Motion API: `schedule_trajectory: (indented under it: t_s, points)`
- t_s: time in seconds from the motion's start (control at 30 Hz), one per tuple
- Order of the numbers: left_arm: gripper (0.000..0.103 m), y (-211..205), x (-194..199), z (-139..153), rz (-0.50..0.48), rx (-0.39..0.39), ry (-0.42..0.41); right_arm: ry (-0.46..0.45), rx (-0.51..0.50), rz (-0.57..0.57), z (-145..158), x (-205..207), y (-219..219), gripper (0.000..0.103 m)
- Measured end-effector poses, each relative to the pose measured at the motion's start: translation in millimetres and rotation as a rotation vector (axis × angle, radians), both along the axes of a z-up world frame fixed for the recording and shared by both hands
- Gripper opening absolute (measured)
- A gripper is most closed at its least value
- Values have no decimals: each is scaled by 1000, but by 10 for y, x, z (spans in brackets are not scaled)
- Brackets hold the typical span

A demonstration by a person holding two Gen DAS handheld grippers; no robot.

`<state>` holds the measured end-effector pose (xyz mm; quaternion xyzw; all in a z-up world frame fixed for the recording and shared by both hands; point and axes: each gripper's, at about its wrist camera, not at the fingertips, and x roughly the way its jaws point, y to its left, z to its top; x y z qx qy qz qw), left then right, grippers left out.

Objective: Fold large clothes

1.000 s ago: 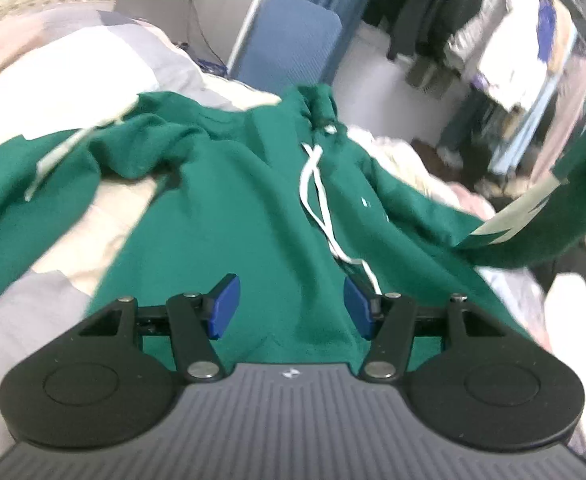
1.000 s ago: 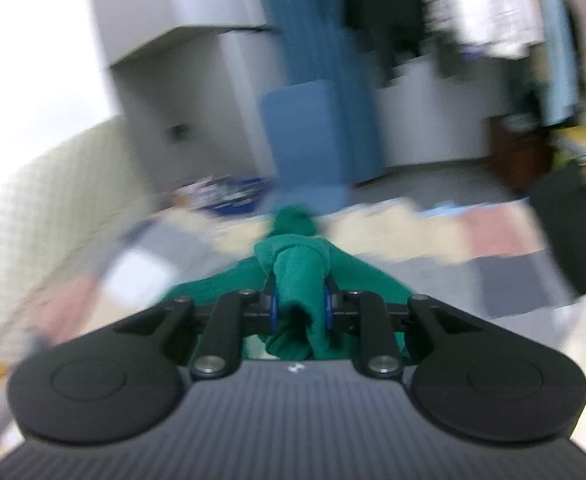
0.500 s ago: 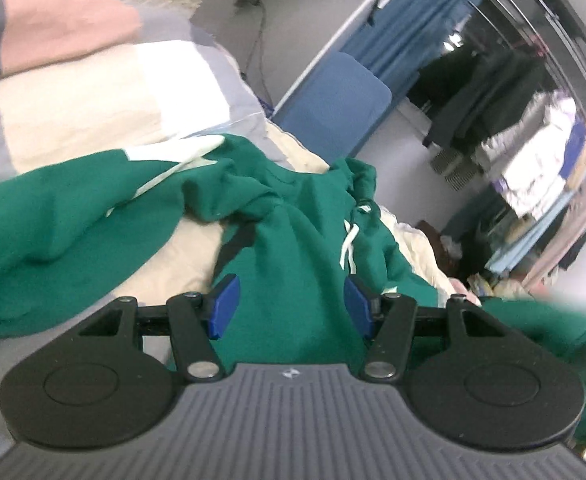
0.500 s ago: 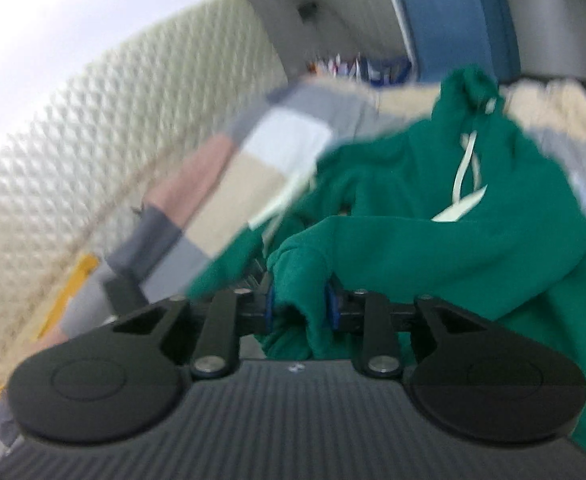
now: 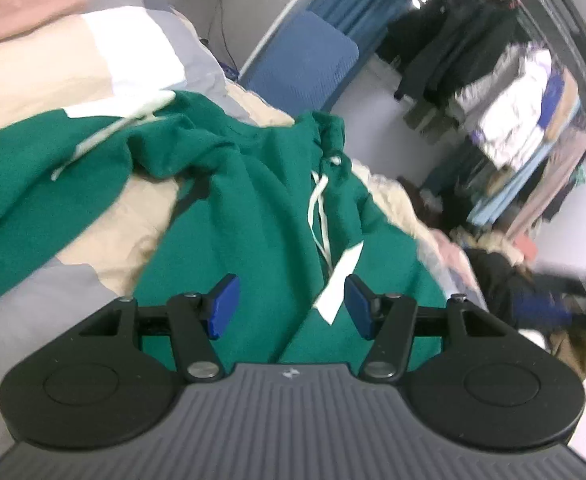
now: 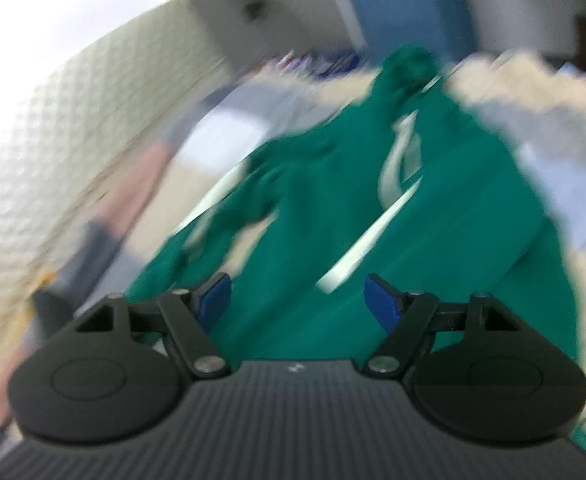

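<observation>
Bed: a patchwork quilt of grey, cream, white and pink blocks (image 5: 105,76) covers the mattress and carries everything else.
Garment: a large dark green fleece hoodie (image 5: 261,216) lies face up across the quilt, hood toward the far edge; one sleeve with a pale stripe (image 5: 33,172) trails off to the left and is bunched, while the other appears laid over the chest.
Left gripper: the black two-finger tool with blue pads (image 5: 289,306) hangs over the lower chest, jaws apart, holding nothing.
Right gripper: its jaws (image 6: 297,300) are opening, no cloth between the pads, green fabric below; this view is badly blurred.
Stripe end: a white pointed strip (image 5: 341,280) lies on the chest near the left tool.
Drawcord: a white hood cord (image 5: 319,208) runs down the chest.
Risk: the freed sleeve may slide or spring off the body, since fleece is bulky; the bunched left sleeve could fold in crooked, and the cord might snag in a pinch.
</observation>
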<state>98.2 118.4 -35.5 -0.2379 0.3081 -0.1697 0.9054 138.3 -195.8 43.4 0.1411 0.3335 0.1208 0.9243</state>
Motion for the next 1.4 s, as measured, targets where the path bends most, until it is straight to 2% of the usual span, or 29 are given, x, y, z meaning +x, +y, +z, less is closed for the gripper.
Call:
schedule_trajectory:
  t_s: [0.07,0.13,0.23,0.37,0.53,0.63,0.67,0.77,0.83,0.9,1.07,1.23,1.4]
  points:
    - [63,-94,38,-50,-19,22,11,-37,-74,-73,-92,246,-265,75]
    - [63,-195,75,-111,-30,51,23,-22,-119,-132,-251,531,-541,75]
    - [63,-334,135,-201,-47,100,36,18,-121,-202,-531,901,-847,75]
    - [63,-476,228,-310,-67,164,45,54,-49,-269,-925,1221,-1119,75]
    - [63,-609,348,-434,-59,220,54,93,-75,-213,-1274,1376,-1151,77]
    - [63,-686,410,-494,-64,246,55,106,-153,-143,-1354,1494,-1049,77]
    - [63,-708,428,-510,-66,252,54,104,-177,-130,-1351,1515,-1018,75]
    - [63,-737,454,-528,-70,257,58,107,-167,-107,-1360,1576,-1020,24]
    - [63,-754,458,-541,-69,262,59,96,-174,-91,-1334,1585,-1017,17]
    - [63,-765,444,-533,-72,270,55,73,-189,-86,-1278,1576,-1025,12]
    - [63,-730,387,-487,-63,266,29,4,-151,-149,-1079,1550,-1174,9]
    - [63,-685,348,-419,-76,217,-14,-85,-115,-289,-887,1531,-1492,9]
    - [63,-735,305,-412,-115,192,-43,-117,-171,-424,-969,1703,-1865,9]
